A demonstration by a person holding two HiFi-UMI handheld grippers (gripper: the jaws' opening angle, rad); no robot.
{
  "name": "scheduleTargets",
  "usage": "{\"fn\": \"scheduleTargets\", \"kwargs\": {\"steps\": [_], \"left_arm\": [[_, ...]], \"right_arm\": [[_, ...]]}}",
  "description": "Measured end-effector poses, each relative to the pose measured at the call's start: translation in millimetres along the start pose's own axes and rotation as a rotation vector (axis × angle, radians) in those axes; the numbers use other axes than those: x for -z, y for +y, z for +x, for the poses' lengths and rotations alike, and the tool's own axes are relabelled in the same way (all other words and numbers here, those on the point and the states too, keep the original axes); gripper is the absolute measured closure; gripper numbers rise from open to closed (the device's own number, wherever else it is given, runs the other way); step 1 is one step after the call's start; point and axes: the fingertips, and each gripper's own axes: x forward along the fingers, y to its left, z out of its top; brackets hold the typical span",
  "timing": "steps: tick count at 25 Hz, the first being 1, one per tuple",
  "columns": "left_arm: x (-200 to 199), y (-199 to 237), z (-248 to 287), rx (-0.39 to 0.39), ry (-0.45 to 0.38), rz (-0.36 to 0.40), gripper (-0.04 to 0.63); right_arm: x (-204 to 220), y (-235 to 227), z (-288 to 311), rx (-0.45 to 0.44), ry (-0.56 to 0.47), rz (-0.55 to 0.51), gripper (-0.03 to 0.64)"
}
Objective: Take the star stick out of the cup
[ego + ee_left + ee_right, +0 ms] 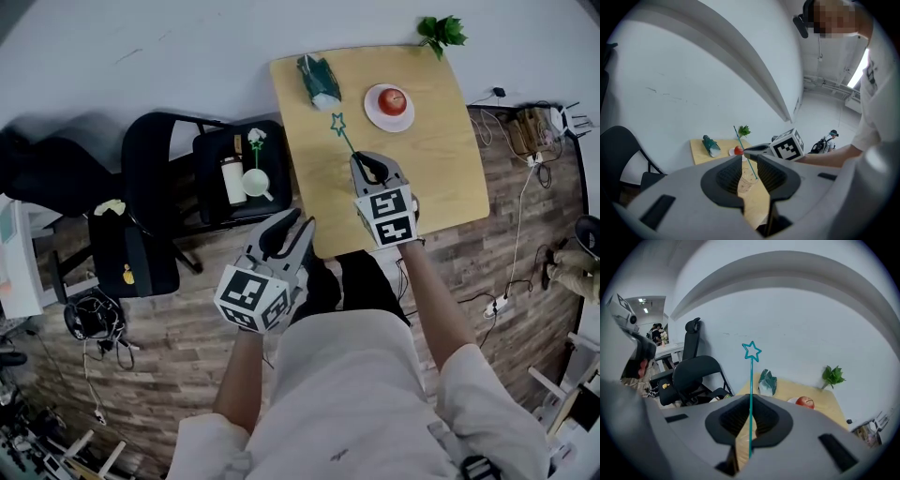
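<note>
Right gripper [369, 161] – jaws nearly together, pinched on the star stick [344, 137]. The stick stands upright with its star end well above the pads, over the middle of the wooden table [450, 178].

Left gripper [300, 221] sits at the table's near-left corner, at the edge. Its jaws are partly apart, with the pads on the sides of a clear cup [746, 183]. The two grippers are apart.

Whether the stick's lower tip is past the cup rim can't be told.

The far edge is crowded – green packet [319, 82], plate [373, 112] with apple [394, 99], and a plant [441, 31] at the corner. The near and right parts of the tabletop are bare. A black chair [155, 187] stands just left of the table.
</note>
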Motion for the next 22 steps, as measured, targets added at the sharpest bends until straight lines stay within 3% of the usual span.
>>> {"fn": "scheduleTargets", "kwargs": {"steps": [8, 15, 22], "left_arm": [[-6, -10, -2, 0.018, -0.025, -0.005, 0.497], [-4, -22, 1, 0.008, -0.031, -0.004, 0.497], [4, -58, 3, -0.003, -0.023, 0.015, 0.497]], "right_arm": [[-29, -13, -41, 0.019, -0.1, 0.05, 0.602], [-35, -28, -79, -0.04, -0.214, 0.199, 0.603], [-24, -40, -121, -0.077, -0.277, 0.282, 0.603]]}}
